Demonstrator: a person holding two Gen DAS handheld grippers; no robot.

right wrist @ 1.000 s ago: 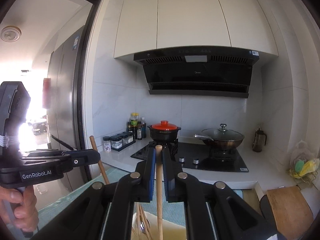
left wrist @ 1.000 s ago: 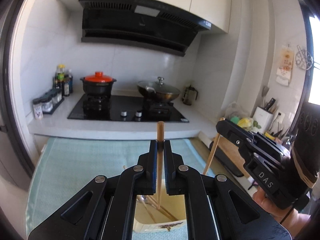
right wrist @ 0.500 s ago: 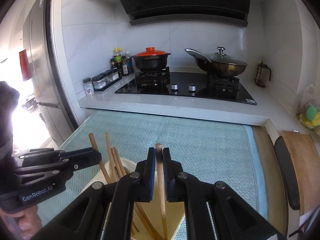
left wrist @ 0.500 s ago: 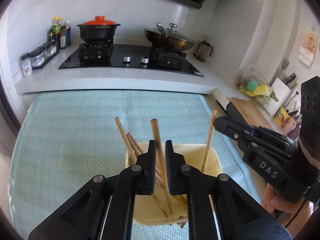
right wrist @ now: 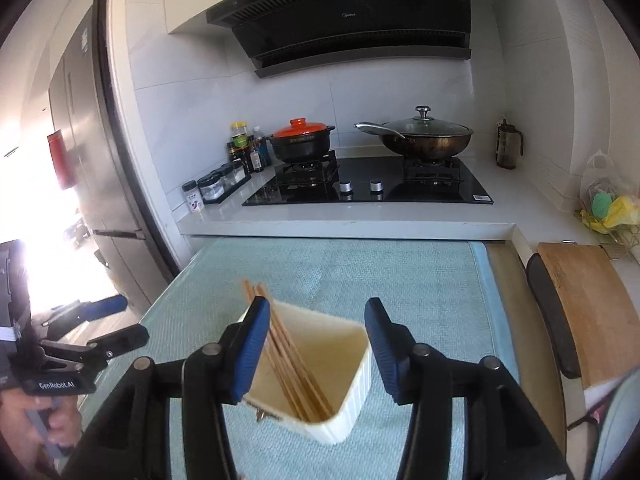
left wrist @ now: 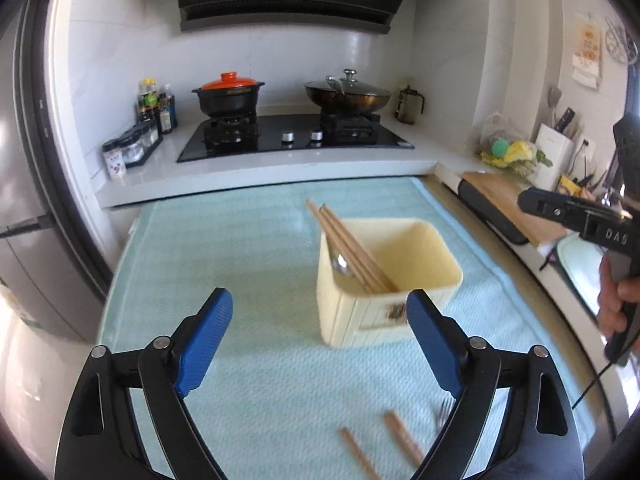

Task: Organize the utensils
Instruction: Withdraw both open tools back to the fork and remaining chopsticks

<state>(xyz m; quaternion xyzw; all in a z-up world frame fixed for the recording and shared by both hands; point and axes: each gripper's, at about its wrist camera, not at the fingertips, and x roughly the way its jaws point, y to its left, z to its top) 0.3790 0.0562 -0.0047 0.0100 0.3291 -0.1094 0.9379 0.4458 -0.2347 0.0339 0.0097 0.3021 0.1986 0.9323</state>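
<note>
A cream square holder [left wrist: 424, 264] stands on the pale green mat [left wrist: 248, 248]. Several wooden chopsticks [left wrist: 348, 252] and a metal spoon [left wrist: 341, 265] lean in its left corner. My left gripper [left wrist: 320, 340] is open and empty, pulled back in front of the holder. Two loose chopsticks [left wrist: 400, 438] and a fork [left wrist: 442, 414] lie on the mat near it. My right gripper [right wrist: 314, 344] is open and empty above the holder [right wrist: 344, 360], where the chopsticks [right wrist: 292, 364] lean.
A white counter [left wrist: 248, 172] with a black hob [left wrist: 292, 140], an orange-lidded pot [left wrist: 230, 94] and a wok [left wrist: 346, 94] runs behind the mat. A wooden board [right wrist: 584, 308] lies at the right. A fridge [right wrist: 84, 168] stands at the left.
Both grippers have opened and let go of their chopsticks, which now lean in the holder. Both grippers have drawn back and apart from the holder.
</note>
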